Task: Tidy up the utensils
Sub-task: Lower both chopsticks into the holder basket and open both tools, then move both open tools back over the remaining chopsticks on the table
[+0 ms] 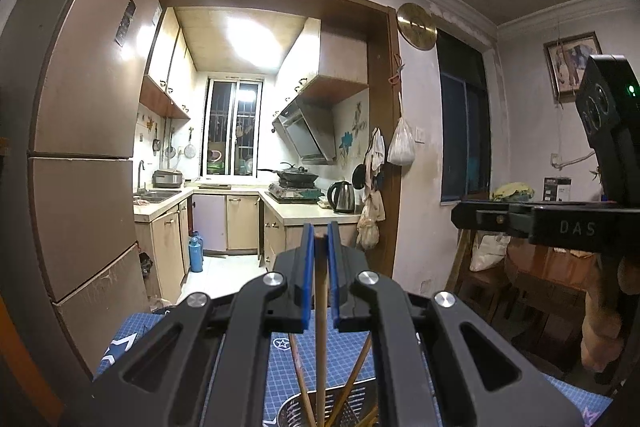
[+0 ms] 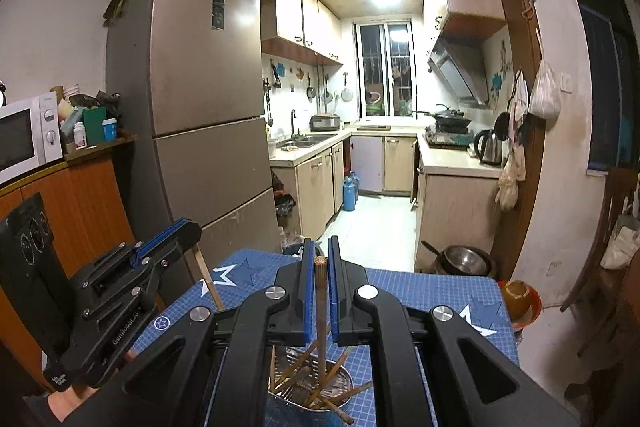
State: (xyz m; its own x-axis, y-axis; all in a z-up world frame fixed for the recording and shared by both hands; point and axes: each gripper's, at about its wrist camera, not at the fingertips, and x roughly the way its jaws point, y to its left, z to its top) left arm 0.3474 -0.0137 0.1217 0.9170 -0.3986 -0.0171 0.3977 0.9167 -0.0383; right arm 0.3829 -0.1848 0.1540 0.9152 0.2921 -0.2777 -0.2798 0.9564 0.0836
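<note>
My left gripper [image 1: 320,233] is shut on a light wooden chopstick [image 1: 320,307] that stands upright, its lower end in a perforated metal utensil holder [image 1: 352,405] with several other chopsticks. My right gripper [image 2: 319,251] is shut on a darker chopstick [image 2: 321,307], also upright over the same metal holder [image 2: 340,383], which holds several chopsticks leaning at angles. The left gripper [image 2: 188,231] shows at the left of the right wrist view with its chopstick [image 2: 208,279]. The right gripper's body [image 1: 560,223] shows at the right of the left wrist view.
The holder stands on a blue star-patterned mat [image 2: 420,291] on a table. A coconut in a red bowl [image 2: 520,301] sits at the mat's right edge. A fridge [image 2: 200,107] and microwave [image 2: 24,139] stand to the left; a kitchen lies ahead.
</note>
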